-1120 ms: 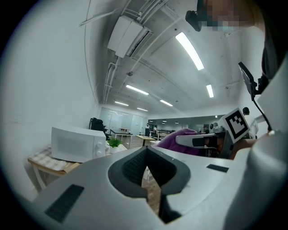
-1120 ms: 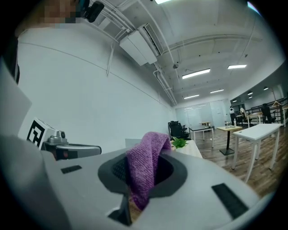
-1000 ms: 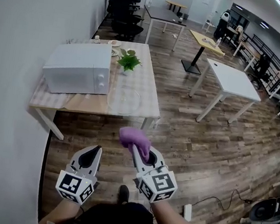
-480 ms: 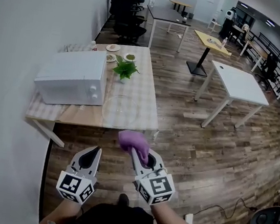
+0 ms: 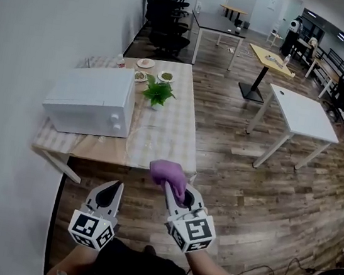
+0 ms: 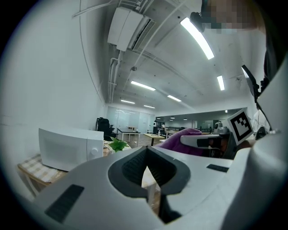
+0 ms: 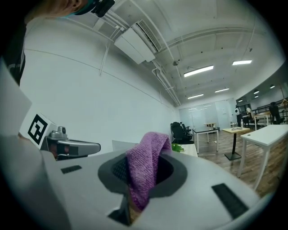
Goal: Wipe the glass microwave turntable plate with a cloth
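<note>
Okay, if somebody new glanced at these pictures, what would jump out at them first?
The fuzzy purple cloth stands out most, pinched in the right gripper low in the head view, beside the shut, empty left gripper. Beyond them, a boxy white microwave sits on a checked-top table, with a clear round glass turntable plate lying beside it near the table's front edge.

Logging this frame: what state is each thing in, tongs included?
Left tongs: shut, empty.
Right tongs: shut on the purple cloth.
Microwave: door closed.
Glass turntable plate: out of the microwave, flat on the table, not touched by the cloth.
Plant: upright.
</note>
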`<state>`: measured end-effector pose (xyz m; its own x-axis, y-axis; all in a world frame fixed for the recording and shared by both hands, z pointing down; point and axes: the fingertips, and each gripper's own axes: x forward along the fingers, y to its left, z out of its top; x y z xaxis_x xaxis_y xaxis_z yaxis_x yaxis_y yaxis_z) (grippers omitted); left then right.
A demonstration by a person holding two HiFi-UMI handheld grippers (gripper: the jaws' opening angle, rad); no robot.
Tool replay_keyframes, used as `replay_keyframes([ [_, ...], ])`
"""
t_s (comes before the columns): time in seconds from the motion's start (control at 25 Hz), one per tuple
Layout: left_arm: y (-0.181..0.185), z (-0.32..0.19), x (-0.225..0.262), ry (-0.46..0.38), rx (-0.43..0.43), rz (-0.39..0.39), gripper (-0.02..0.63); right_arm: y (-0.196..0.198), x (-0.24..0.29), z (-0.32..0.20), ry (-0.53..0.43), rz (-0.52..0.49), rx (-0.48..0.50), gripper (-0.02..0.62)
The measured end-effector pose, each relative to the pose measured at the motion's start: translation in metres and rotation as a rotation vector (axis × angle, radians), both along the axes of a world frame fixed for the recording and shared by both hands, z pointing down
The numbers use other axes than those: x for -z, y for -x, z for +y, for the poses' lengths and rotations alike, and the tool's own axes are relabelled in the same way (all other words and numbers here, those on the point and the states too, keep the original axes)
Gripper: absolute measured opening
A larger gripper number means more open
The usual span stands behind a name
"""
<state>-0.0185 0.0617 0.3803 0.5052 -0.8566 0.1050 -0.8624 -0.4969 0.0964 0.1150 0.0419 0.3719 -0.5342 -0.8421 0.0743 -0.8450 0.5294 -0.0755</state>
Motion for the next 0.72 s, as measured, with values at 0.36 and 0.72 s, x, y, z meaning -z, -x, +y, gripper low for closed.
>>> replay_keyframes([
  [0.36, 0.013, -0.052, -0.008, 0.025, -0.024, -0.011, 0.008, 0.009, -0.007, -0.054, 0.038, 0.010, -0.034, 0.057],
  [0.72, 0.032, -0.116, -0.008, 0.025, -0.098, 0.005, 0.008, 0.036, -0.005, -0.111, 0.052, 0.045, -0.086, 0.057],
])
